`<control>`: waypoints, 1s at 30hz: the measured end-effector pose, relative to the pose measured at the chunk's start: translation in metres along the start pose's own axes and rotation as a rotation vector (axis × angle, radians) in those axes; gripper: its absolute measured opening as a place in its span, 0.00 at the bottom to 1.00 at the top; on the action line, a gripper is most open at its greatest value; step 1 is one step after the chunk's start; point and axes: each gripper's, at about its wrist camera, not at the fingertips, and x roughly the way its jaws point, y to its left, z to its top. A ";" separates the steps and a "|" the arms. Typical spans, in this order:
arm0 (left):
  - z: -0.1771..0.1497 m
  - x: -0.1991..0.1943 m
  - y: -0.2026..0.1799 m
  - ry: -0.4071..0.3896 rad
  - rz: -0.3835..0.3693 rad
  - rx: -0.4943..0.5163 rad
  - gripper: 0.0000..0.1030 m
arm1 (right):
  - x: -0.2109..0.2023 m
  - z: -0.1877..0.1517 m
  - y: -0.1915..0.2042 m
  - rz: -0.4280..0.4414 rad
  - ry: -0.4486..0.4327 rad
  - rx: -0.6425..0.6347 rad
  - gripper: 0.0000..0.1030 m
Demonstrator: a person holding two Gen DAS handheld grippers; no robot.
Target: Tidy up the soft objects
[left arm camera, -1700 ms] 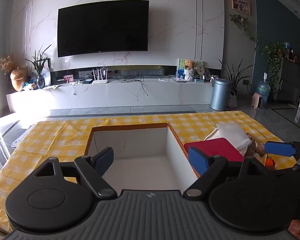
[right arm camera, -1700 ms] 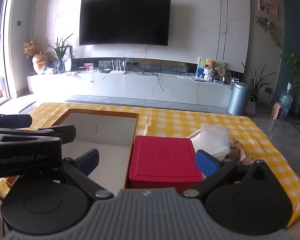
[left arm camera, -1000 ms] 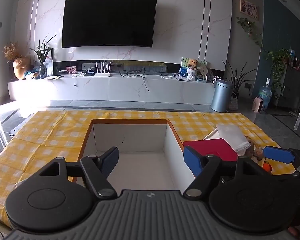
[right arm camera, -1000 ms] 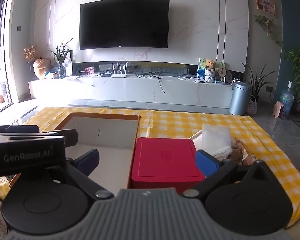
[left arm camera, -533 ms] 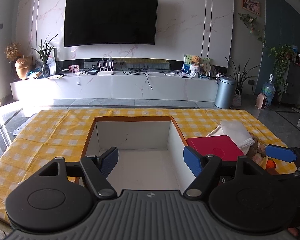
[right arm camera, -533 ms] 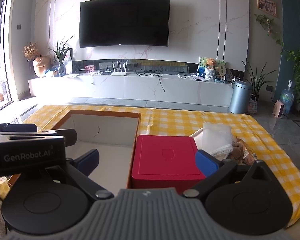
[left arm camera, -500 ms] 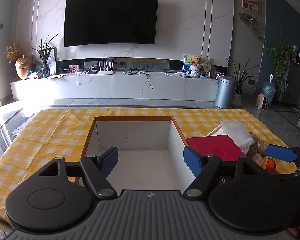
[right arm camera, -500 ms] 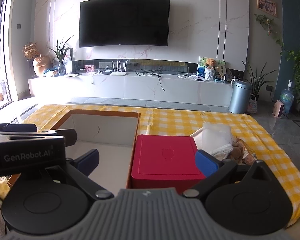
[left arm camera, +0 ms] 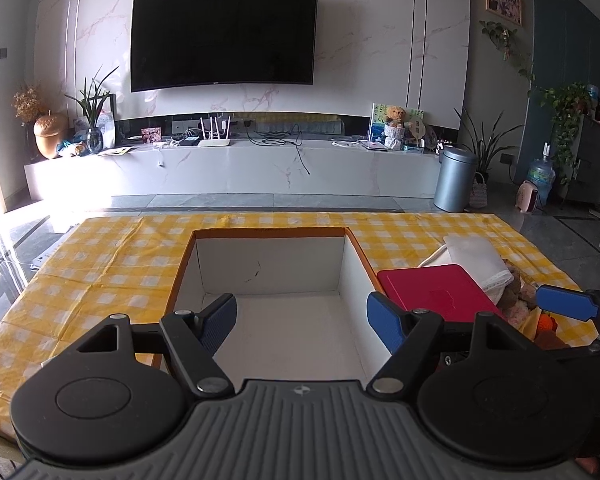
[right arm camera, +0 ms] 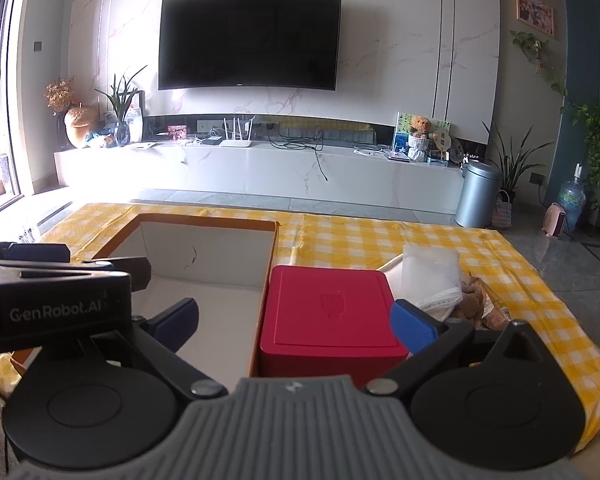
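**Open box on the worktop, soft things to its right**

The cardboard box [left arm camera: 268,276] stands open on the yellow checked worktop [left arm camera: 100,264], and its white inside holds nothing. A closed red box [right arm camera: 330,312] touches its right wall. Beyond the red box lie a white fabric pouch [right arm camera: 432,276] and brown plush toys [right arm camera: 472,300], just beside each other.

The left gripper [left arm camera: 302,320] hangs over the cardboard box, jaws apart. The right gripper [right arm camera: 296,322] has its jaws apart around the red box's near end; the plush toys lie to the right of them.
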 end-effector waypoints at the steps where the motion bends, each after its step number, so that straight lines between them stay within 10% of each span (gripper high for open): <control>1: 0.000 0.000 0.000 0.002 0.001 0.001 0.85 | 0.000 0.000 0.000 -0.001 0.000 -0.001 0.97; 30: 0.001 0.001 0.003 0.017 0.008 -0.006 0.85 | 0.003 0.001 0.003 0.006 0.007 0.007 0.97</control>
